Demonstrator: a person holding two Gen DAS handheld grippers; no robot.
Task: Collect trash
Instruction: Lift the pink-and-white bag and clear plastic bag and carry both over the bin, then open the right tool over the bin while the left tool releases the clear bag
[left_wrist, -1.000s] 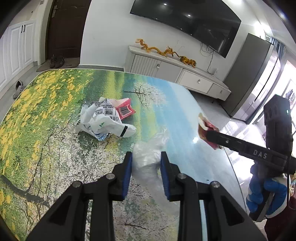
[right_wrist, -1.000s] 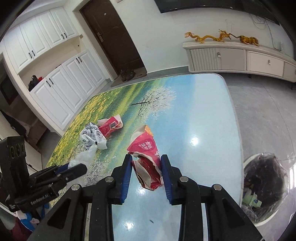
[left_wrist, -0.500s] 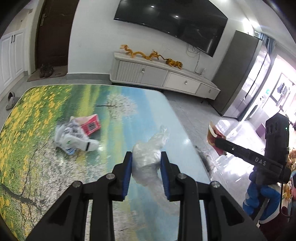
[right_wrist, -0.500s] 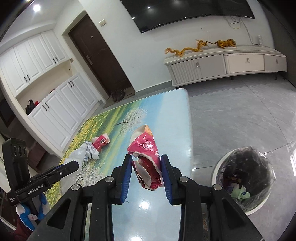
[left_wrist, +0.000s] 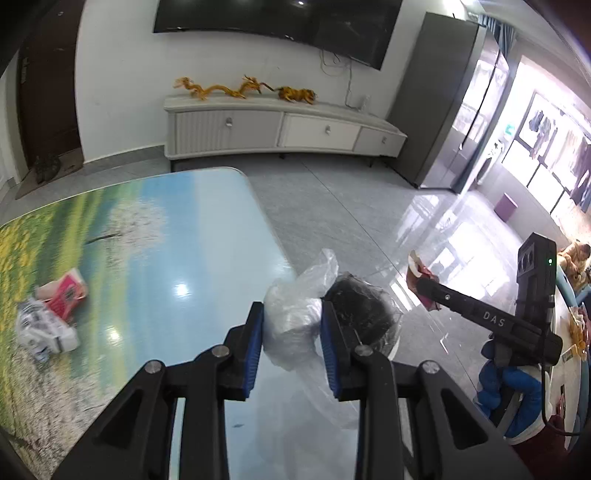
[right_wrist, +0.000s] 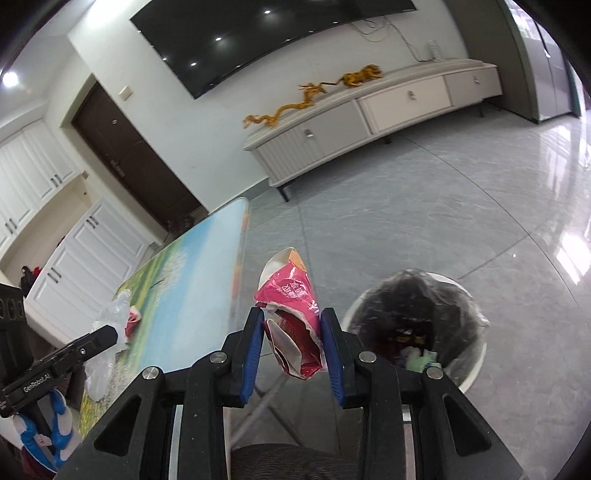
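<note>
My left gripper (left_wrist: 291, 328) is shut on a crumpled clear plastic bag (left_wrist: 299, 306) and holds it above the table's right edge. My right gripper (right_wrist: 291, 332) is shut on a torn red snack wrapper (right_wrist: 291, 314) and holds it over the floor, just left of the white trash bin with a black liner (right_wrist: 417, 325). The bin (left_wrist: 365, 314) also shows past my left gripper's right finger. A red packet (left_wrist: 66, 293) and a white printed wrapper (left_wrist: 44, 330) lie on the table at the left. The right gripper (left_wrist: 421, 284) shows in the left wrist view.
The table (left_wrist: 155, 258) has a landscape-print top and a rounded far corner. A long white TV cabinet (left_wrist: 280, 129) stands against the far wall under a black screen. A grey fridge (left_wrist: 447, 110) stands at the right. Grey tiled floor (right_wrist: 443, 221) surrounds the bin.
Both grippers have swung right, off the table toward the bin, each still holding its trash. The right gripper now hangs past the table edge beside the bin.
</note>
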